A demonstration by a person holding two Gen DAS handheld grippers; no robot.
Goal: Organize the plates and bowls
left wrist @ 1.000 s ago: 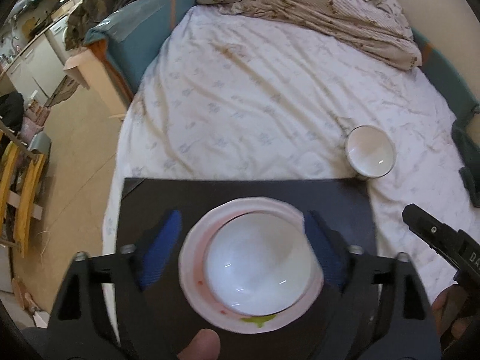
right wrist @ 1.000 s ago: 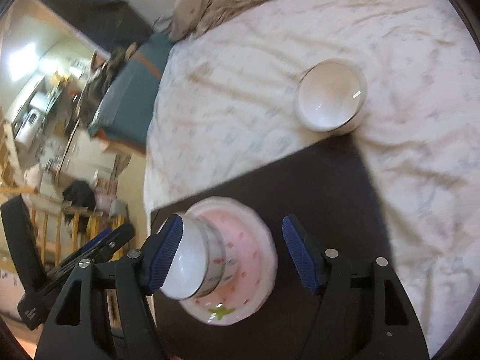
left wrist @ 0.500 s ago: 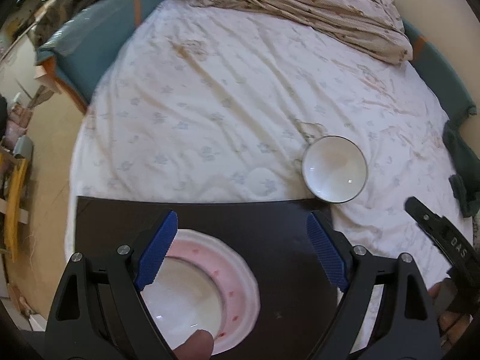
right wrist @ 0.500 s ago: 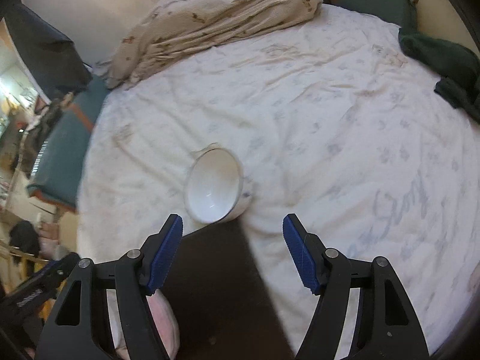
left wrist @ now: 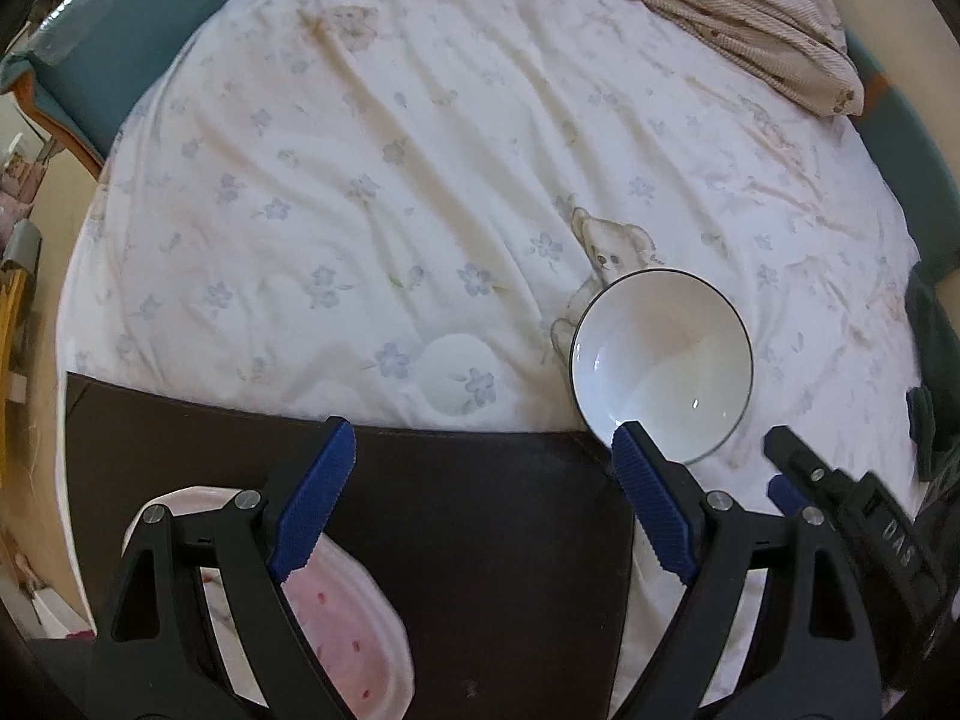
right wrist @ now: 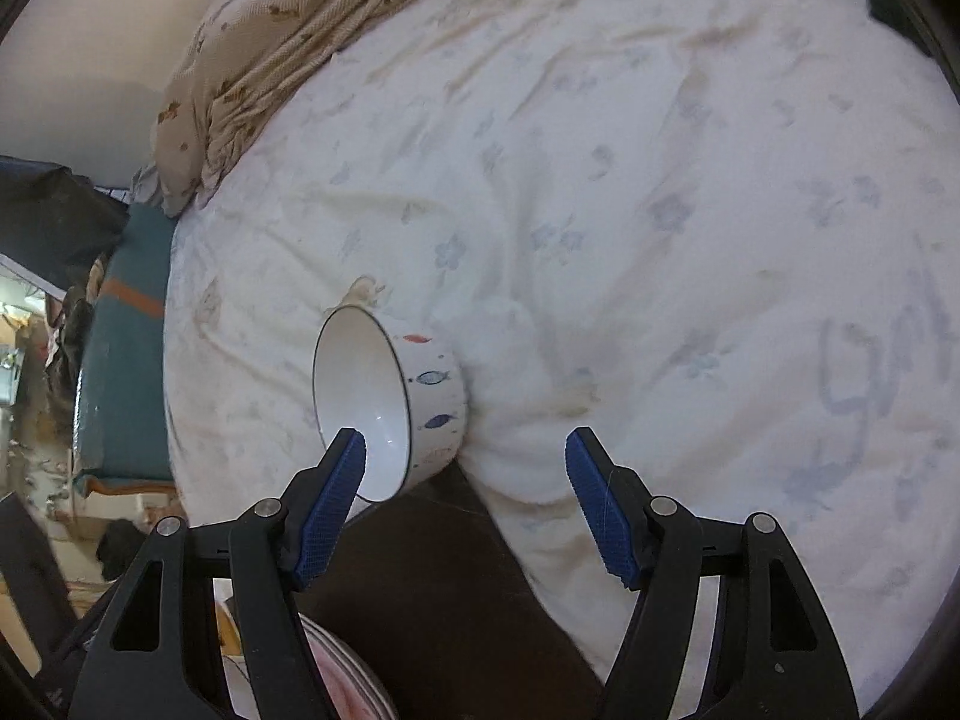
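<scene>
A white bowl [left wrist: 660, 360] with a dark rim and small fish marks [right wrist: 390, 402] sits on the bed sheet, just past the far right corner of a dark board [left wrist: 468, 540]. A pink plate [left wrist: 354, 630] lies on the board at lower left, partly hidden by my left gripper's frame; its edge shows in the right wrist view [right wrist: 348, 684]. My left gripper [left wrist: 486, 510] is open and empty above the board. My right gripper [right wrist: 465, 504] is open and empty, its left finger [right wrist: 333, 498] close in front of the bowl's rim.
A white flowered sheet [left wrist: 390, 180] covers the bed. A beige blanket [left wrist: 720, 6] is bunched at the far end. Teal bed edges [left wrist: 90, 60] frame the mattress. Dark cloth [left wrist: 930, 372] lies at the right. The right gripper's body [left wrist: 852, 528] shows in the left wrist view.
Both grippers have moved away from the pink plate and its bowl toward the bowl on the sheet. The right gripper has come much closer to that bowl. Both stay open.
</scene>
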